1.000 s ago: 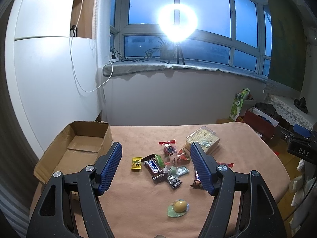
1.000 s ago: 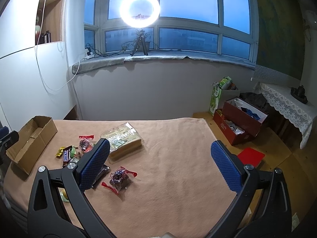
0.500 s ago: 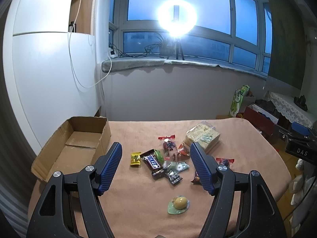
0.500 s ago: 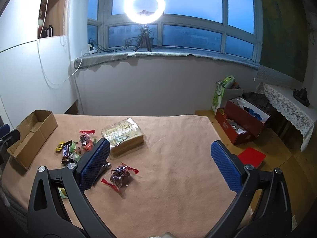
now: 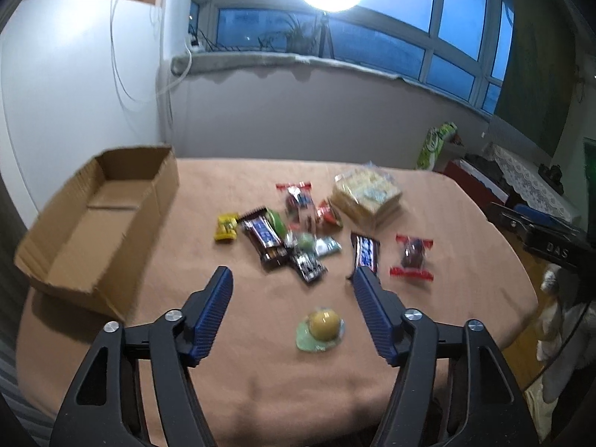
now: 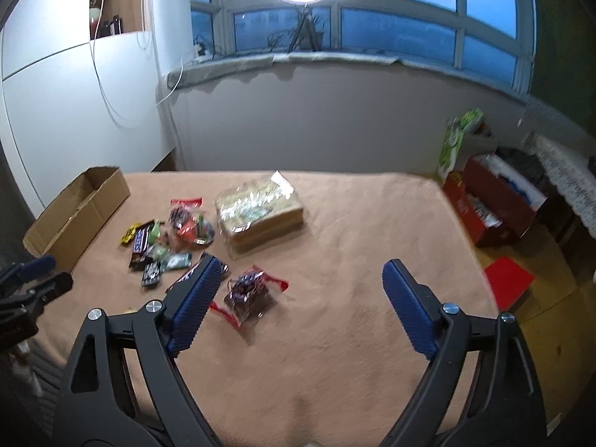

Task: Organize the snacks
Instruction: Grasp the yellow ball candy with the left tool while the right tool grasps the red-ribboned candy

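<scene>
While both claws are hanging wide apart and empty over the bench (image 5: 465, 223), I am eyeing scattered snacks (image 5: 283, 234) beside the box (image 5: 111, 201); my left claw (image 5: 292, 285) should be straddling one wrapper squarely, low, before closing.

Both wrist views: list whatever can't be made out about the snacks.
- Snack pile, left view: motion blur makes the wrapper print unreadable.
- Bar, right view: mostly hidden behind the right gripper's finger.
- Box, right view: its near wall hides the floor.
- Yellow candy, both views: too small to identify.
</scene>
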Motion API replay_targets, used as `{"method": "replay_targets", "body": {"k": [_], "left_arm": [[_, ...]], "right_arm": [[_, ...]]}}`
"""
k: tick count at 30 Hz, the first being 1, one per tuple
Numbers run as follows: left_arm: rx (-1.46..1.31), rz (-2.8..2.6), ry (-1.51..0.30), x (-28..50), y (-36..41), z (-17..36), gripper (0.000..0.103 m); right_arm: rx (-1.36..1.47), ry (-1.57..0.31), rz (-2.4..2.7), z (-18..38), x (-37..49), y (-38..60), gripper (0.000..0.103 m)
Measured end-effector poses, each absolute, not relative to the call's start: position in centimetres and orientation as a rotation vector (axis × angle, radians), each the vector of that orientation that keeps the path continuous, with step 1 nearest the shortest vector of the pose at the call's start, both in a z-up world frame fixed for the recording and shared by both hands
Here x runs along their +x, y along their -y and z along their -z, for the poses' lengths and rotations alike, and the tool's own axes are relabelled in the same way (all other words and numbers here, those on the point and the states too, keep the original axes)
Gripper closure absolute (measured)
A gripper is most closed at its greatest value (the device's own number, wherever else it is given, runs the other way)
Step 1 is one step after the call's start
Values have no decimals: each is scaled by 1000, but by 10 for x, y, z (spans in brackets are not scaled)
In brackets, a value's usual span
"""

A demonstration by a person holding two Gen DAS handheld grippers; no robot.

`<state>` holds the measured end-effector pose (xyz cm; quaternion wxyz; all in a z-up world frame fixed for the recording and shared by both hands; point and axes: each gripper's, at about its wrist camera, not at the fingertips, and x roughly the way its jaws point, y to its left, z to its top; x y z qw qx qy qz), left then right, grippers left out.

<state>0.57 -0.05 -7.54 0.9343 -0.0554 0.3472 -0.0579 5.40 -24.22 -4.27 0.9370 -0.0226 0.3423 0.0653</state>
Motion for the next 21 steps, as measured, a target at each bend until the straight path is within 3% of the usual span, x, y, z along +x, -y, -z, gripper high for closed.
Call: {"method": "replay_targets", "body": {"k": [7,16,21], "left_arm": [[-141,157,-792,9,5,100,49],[-129,210,-856,13,19,124,60],[-125,225,-874,17,23,132,63]], "right_arm": [[-2,-807,-213,74,64,237,36],[-22,-892,-301,97,70,218,46],[-10,-932,-324,106,83,211,46]]}}
